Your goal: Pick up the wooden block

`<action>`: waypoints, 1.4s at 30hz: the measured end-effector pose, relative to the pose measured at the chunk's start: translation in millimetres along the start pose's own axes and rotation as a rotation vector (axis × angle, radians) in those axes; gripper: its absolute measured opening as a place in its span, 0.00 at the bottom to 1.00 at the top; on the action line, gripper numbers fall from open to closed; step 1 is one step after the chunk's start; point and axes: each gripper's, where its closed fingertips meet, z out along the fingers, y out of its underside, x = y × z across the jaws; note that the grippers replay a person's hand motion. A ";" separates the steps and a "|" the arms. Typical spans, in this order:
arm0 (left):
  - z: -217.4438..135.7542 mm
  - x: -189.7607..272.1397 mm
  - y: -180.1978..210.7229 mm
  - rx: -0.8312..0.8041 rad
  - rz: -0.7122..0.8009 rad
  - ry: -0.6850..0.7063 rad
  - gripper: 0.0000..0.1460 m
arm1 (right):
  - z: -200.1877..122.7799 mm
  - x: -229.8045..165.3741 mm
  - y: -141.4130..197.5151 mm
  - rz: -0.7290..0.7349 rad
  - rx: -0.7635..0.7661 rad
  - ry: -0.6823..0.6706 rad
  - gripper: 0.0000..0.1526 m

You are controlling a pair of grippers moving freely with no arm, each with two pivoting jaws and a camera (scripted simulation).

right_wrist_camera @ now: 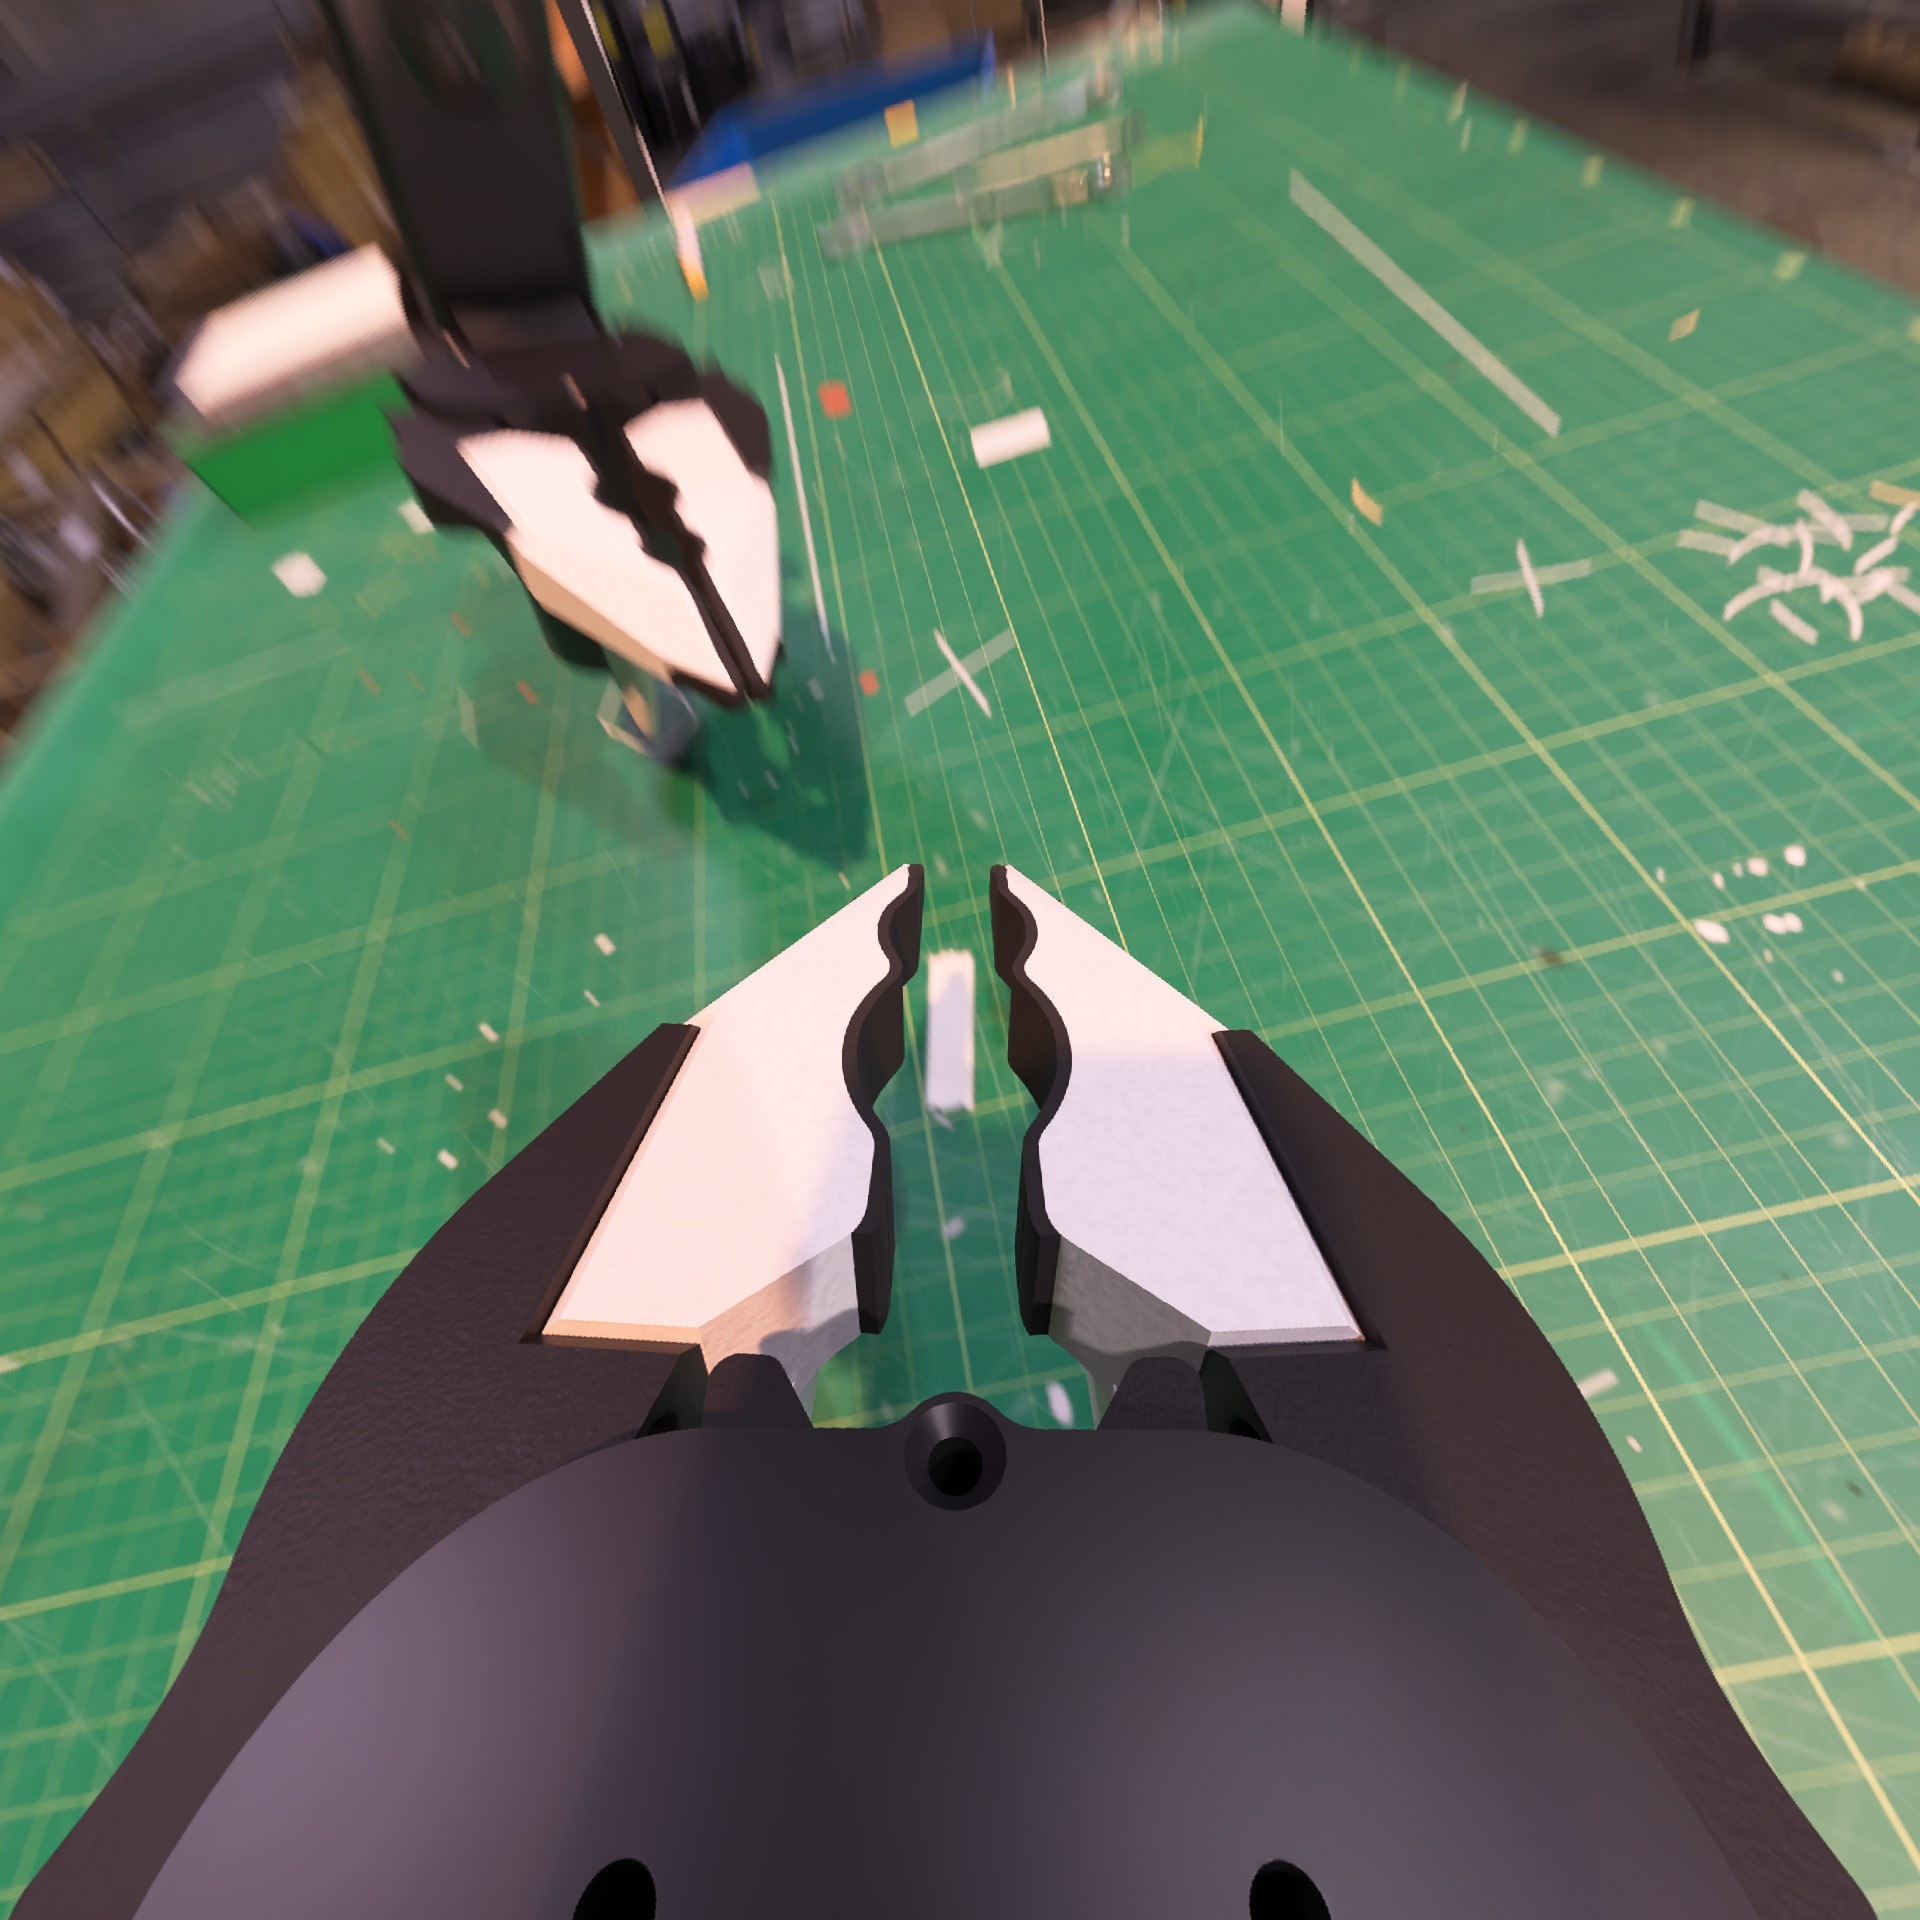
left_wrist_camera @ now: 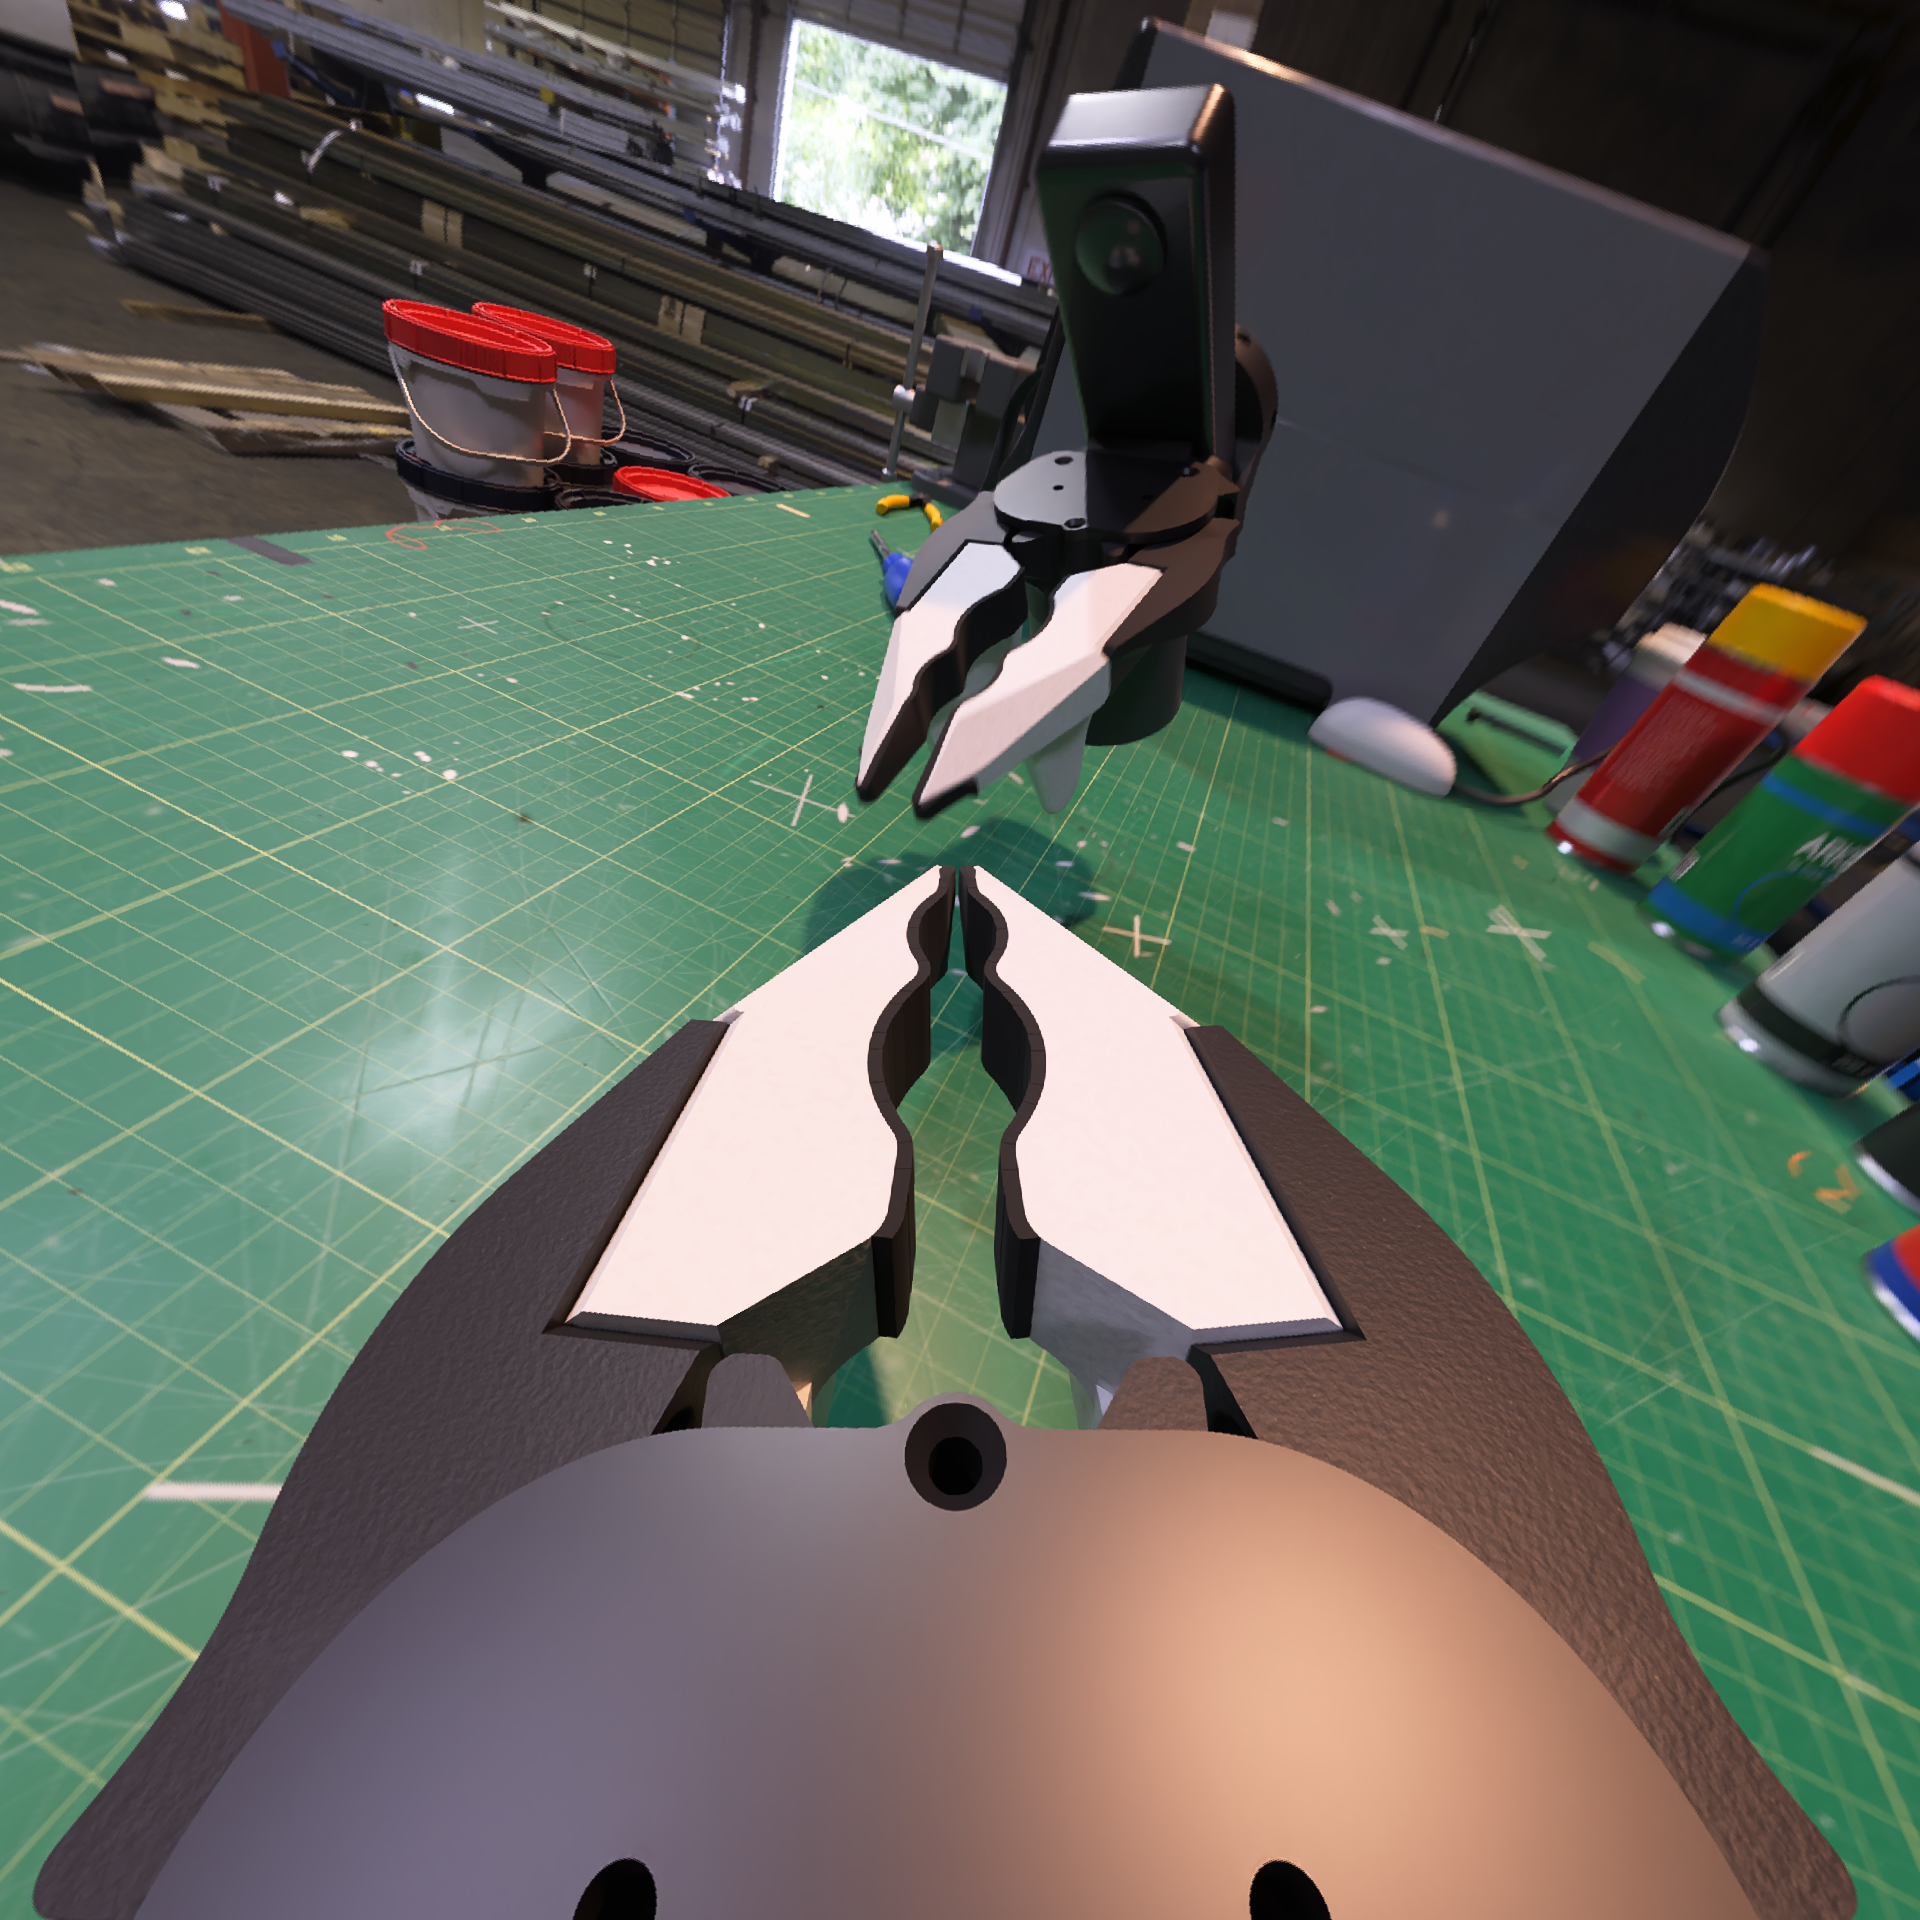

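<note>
No wooden block shows in either view. My left gripper (left_wrist_camera: 956, 871) hovers over the green cutting mat (left_wrist_camera: 416, 831) with its fingertips almost touching and nothing between them. It also shows blurred in the right wrist view (right_wrist_camera: 753, 686), at upper left. My right gripper (right_wrist_camera: 956, 871) has a narrow gap between its fingertips and holds nothing; a white strip on the mat (right_wrist_camera: 949, 1029) shows through the gap. In the left wrist view the right gripper (left_wrist_camera: 902, 798) hangs just ahead, tilted down toward the mat, facing my left gripper.
Spray cans (left_wrist_camera: 1704, 727) stand along the right edge. A grey box (left_wrist_camera: 1455, 416) and a white mouse (left_wrist_camera: 1382, 743) sit behind the right gripper. Red-lidded buckets (left_wrist_camera: 488, 395) stand beyond the far edge. A green box (right_wrist_camera: 291, 457), metal strips (right_wrist_camera: 987, 177) and white scraps (right_wrist_camera: 1808, 571) lie on the mat.
</note>
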 end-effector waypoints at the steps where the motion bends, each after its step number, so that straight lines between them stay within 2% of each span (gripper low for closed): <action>1: 0.0 -0.3 1.9 -0.013 0.033 -0.005 0.00 | 4.3 3.9 11.9 -0.026 -0.071 0.023 0.09; 6: -0.7 6.0 -3.8 0.021 0.152 0.061 0.00 | 23.6 18.7 45.6 -0.160 -0.280 0.094 0.11; 10: -3.2 15.6 -11.1 0.085 0.221 0.174 0.00 | 28.0 21.2 49.0 -0.212 -0.308 0.056 0.09; 14: -5.0 14.4 -15.5 0.120 0.233 0.179 0.00 | 28.8 24.4 53.6 -0.266 -0.331 0.029 0.08; 31: -2.6 16.0 -10.5 0.077 0.249 0.188 0.00 | 40.7 24.3 56.7 -0.324 -0.349 -0.018 0.05; 42: -2.6 16.6 -9.1 0.067 0.243 0.194 0.00 | 41.1 19.6 51.9 -0.272 -0.292 -0.053 0.04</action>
